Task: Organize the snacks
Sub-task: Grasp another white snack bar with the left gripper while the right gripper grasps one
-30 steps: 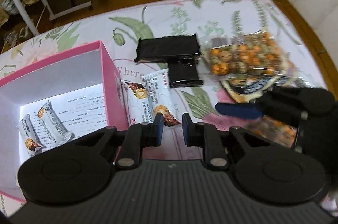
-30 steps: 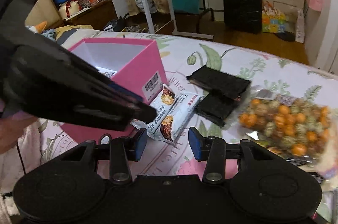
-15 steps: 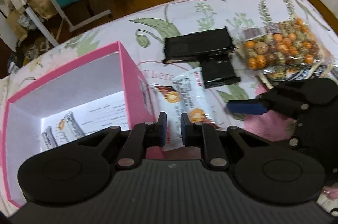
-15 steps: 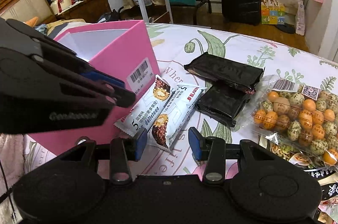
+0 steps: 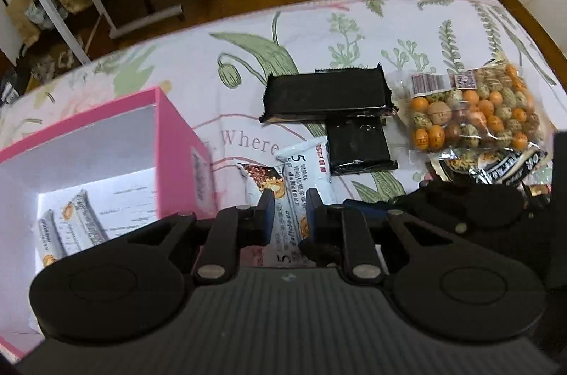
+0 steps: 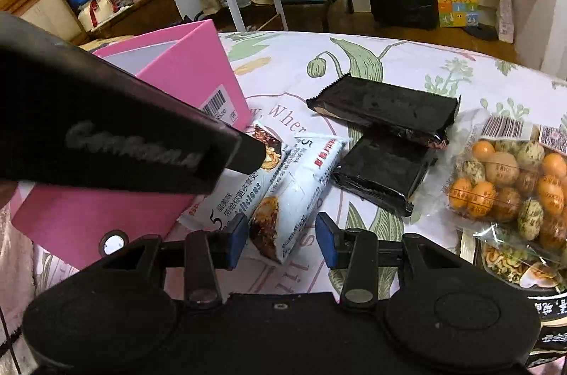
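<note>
The left wrist view looks down into the pink box (image 5: 177, 141), where two white snack bars (image 5: 67, 229) lie on its floor, while the right wrist view shows only the box's outer wall with a barcode label (image 6: 218, 104). The left gripper (image 5: 290, 211) has its jaws narrowly apart around a white bar (image 5: 301, 183) just right of the box; whether it pinches is unclear. The right gripper (image 6: 281, 235) is wide open around the second white bar (image 6: 301, 183), with two black packets (image 6: 386, 113) and a bag of orange nuts (image 6: 514, 183) farther from the box.

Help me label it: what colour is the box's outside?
Pink box, best seen from the right wrist view.
</note>
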### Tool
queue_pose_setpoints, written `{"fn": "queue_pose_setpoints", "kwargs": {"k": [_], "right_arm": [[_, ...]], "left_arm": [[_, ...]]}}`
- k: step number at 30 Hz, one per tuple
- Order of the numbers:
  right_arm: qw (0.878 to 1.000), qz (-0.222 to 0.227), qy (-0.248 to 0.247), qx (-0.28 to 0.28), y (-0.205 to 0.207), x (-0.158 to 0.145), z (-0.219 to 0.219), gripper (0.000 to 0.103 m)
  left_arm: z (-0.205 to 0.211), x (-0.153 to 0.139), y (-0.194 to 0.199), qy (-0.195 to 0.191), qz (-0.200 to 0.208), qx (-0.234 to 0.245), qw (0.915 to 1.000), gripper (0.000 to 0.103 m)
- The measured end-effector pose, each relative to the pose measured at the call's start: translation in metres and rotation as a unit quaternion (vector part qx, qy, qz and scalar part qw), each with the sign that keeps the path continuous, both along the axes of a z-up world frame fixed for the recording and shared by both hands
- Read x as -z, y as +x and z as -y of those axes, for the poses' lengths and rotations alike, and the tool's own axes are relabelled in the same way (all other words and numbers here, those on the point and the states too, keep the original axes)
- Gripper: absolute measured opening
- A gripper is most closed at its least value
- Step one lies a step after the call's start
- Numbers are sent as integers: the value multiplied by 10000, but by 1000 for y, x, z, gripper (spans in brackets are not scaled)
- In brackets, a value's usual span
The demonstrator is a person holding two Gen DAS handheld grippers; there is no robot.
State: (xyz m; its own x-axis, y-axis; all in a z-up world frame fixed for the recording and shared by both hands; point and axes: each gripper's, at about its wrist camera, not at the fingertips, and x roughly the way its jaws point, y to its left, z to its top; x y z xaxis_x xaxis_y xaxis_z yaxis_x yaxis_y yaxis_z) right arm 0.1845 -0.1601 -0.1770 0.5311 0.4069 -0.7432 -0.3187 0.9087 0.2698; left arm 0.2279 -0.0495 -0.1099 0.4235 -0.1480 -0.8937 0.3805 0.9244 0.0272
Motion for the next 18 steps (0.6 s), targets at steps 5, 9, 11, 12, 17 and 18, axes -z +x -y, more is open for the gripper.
{"fn": "queue_pose_setpoints", "kwargs": {"k": [5,9,11,12,17,18], "right_arm": [[9999,63,57,-94,-11,-7,7,30],[9998,47,-185,-102,-20,-15,8,27],[9996,-43,-268,-105,-24,-18,9,27],[9994,-93,-296,-120,-27,-19,10,27],[9990,-266,-337,-83,-29,-20,19,30],[9991,-291,-295,-47,-29,-20,22,31]], "left_arm": [[7,13,10,52,-464,-15,9989,18],[8,21,14,177,-485,-229,9984,18],[8,26,15,255,-470,-267,9982,28],[9,29,16,275,-502,-282,9980,33],[15,39,15,519,-368,-305,9975,38],[16,39,16,517,-366,-348,9974,37]]}}
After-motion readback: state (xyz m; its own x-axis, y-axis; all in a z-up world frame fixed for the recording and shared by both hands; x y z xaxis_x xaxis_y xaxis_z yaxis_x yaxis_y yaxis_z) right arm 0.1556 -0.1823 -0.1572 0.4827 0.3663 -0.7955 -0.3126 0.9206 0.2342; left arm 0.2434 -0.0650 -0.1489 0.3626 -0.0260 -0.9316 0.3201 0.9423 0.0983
